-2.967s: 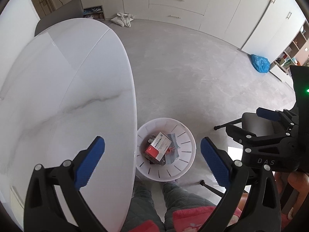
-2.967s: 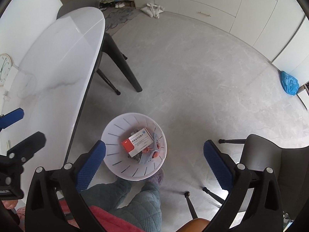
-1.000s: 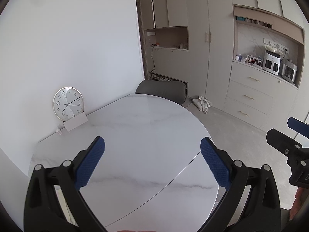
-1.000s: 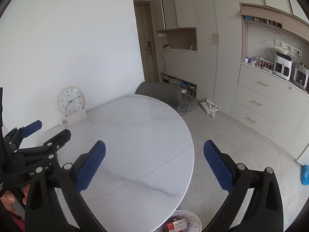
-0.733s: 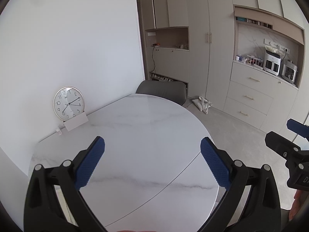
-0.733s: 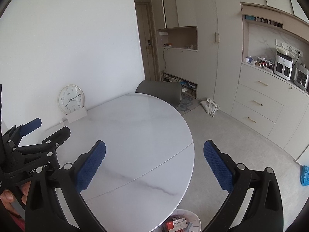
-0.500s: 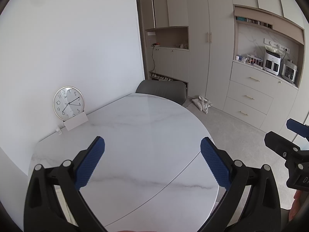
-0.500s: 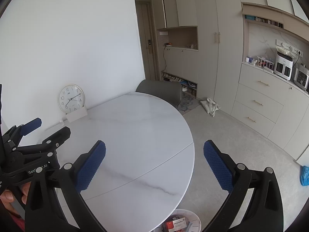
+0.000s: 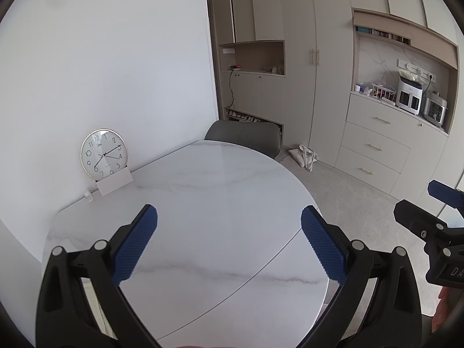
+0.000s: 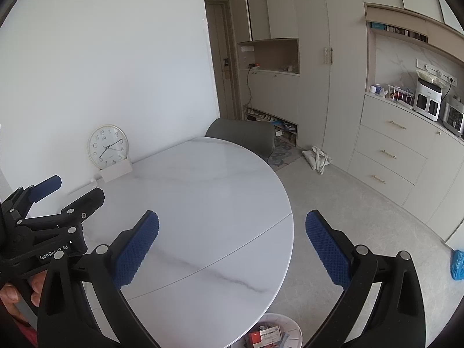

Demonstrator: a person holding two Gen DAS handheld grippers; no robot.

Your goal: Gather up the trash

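Both grippers hover above a round white marble table (image 9: pixel 208 203), and no trash shows on its top. My left gripper (image 9: pixel 229 226) is open with nothing between its blue pads. My right gripper (image 10: pixel 232 227) is open and empty too. A white slatted waste bin (image 10: pixel 293 326) stands on the floor by the table's near right edge, at the bottom of the right wrist view. It holds a red-and-white box (image 10: pixel 265 335) and other scraps. The right gripper (image 9: pixel 426 206) shows at the right edge of the left wrist view, and the left gripper (image 10: pixel 66 187) at the left of the right wrist view.
A round clock (image 9: pixel 103 154) leans on the wall at the table's far left, behind a white card (image 9: pixel 114 184). A grey chair (image 9: pixel 243 136) stands at the far side. Cabinets and drawers (image 10: pixel 388 153) line the right wall. A cloth bag (image 10: pixel 317 156) and a blue bag (image 10: pixel 457 264) lie on the floor.
Three seconds ago both grippers pointed down at the bin on the floor; they have since tilted up to face the tabletop. Over the last second they have barely moved.
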